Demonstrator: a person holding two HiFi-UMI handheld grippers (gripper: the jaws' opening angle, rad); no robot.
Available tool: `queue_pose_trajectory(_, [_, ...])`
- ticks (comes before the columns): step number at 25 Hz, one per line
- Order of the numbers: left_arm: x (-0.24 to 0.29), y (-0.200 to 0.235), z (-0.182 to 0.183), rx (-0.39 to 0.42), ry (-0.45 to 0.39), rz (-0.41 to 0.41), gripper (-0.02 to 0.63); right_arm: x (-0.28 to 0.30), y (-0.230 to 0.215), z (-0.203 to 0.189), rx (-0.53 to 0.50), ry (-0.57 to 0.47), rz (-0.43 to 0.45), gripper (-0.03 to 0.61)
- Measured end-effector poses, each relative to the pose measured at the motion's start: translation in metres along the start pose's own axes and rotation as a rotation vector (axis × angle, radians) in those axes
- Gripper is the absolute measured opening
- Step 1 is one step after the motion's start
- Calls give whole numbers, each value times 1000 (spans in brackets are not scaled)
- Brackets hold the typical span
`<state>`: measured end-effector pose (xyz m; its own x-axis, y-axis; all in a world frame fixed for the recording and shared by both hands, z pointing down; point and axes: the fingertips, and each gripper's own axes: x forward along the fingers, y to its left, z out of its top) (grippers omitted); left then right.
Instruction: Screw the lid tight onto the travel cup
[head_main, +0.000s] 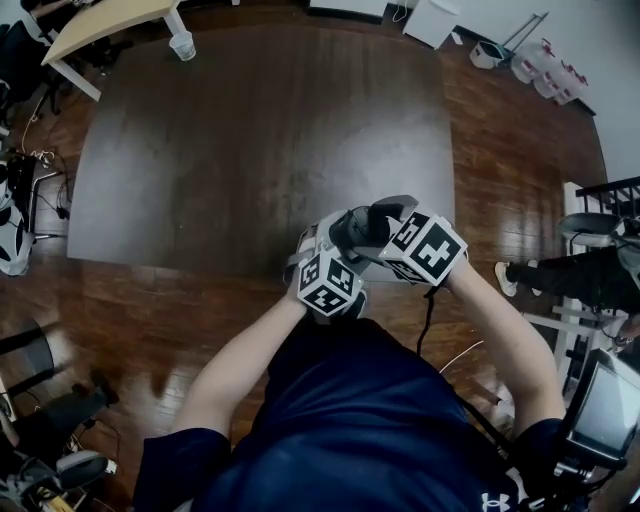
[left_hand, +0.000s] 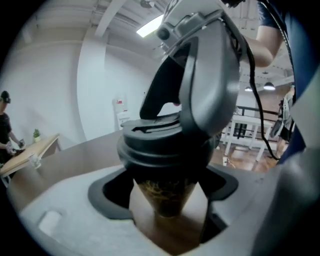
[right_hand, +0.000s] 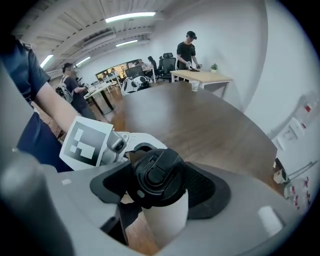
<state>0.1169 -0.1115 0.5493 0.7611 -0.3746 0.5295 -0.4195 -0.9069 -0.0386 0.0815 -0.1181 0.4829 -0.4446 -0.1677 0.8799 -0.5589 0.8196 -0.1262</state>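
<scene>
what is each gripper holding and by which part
The left gripper holds the cup by its body; the right gripper clamps the lid by its rim.

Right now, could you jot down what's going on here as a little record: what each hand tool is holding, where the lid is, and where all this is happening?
left gripper: closed on the body of the cup
right gripper: closed around the black lid
lid position: sitting on top of the cup
lid tightness: cannot tell from the pictures
location: both grippers meet at the near edge of the dark table, right in front of the person
</scene>
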Motion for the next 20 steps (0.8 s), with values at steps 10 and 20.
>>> queue_pose_trajectory(10, [-35,5,-11,-82,17,-23,416,-13,0,8,140,-217,8,390])
queue_pose_trajectory(20, [-143,31,70,-146,-264,134,263,-112,-33,16,472,-775,-54,268])
